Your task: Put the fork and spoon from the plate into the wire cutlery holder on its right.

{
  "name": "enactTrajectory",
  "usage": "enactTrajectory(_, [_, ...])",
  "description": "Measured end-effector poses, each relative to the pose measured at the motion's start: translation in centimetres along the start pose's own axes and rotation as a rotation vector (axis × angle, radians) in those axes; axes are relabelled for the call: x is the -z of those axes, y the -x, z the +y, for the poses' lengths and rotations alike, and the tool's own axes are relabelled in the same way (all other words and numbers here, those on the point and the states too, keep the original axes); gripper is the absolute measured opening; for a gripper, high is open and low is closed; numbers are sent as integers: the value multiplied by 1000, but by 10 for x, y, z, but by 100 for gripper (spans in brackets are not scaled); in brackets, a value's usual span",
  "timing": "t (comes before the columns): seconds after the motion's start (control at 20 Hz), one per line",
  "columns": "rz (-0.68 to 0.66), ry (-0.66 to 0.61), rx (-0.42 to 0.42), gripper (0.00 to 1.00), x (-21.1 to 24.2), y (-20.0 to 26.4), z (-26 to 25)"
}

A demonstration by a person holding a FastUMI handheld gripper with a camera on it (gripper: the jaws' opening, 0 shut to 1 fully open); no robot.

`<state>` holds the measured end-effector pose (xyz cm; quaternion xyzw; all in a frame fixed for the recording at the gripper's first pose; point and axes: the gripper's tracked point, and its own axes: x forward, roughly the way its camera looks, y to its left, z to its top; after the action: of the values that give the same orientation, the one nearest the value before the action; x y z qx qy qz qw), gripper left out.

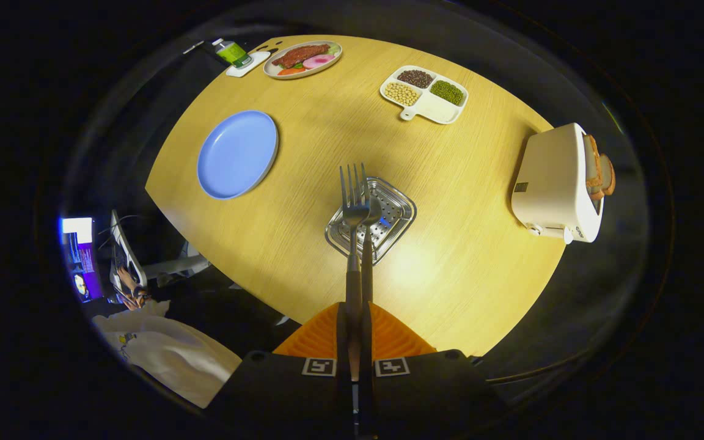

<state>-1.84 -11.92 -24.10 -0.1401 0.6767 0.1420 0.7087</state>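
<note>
Silver metal fork (353, 195) and spoon (371, 215), pinched together in the gripper (356, 333), hang directly above the square perforated steel cutlery holder (401, 214); the round blue plate (237, 154) lies left of it.

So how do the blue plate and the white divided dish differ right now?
The blue plate is round, one open surface, and bare; the white divided dish is squarish with a small handle and split into compartments, three holding beans or grains. The plate lies beside the wire cutlery holder, the dish farther beyond it. Both sit flat on the wooden table. The fingers grip the fork and spoon over the holder.
</note>
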Motion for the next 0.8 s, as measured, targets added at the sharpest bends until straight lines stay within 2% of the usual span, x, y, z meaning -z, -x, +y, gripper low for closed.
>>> enactTrajectory(0.25, [69, 16, -7, 10, 2, -9, -15])
enactTrajectory(0.8, [120, -10, -41, 10, 10, -17, -38])
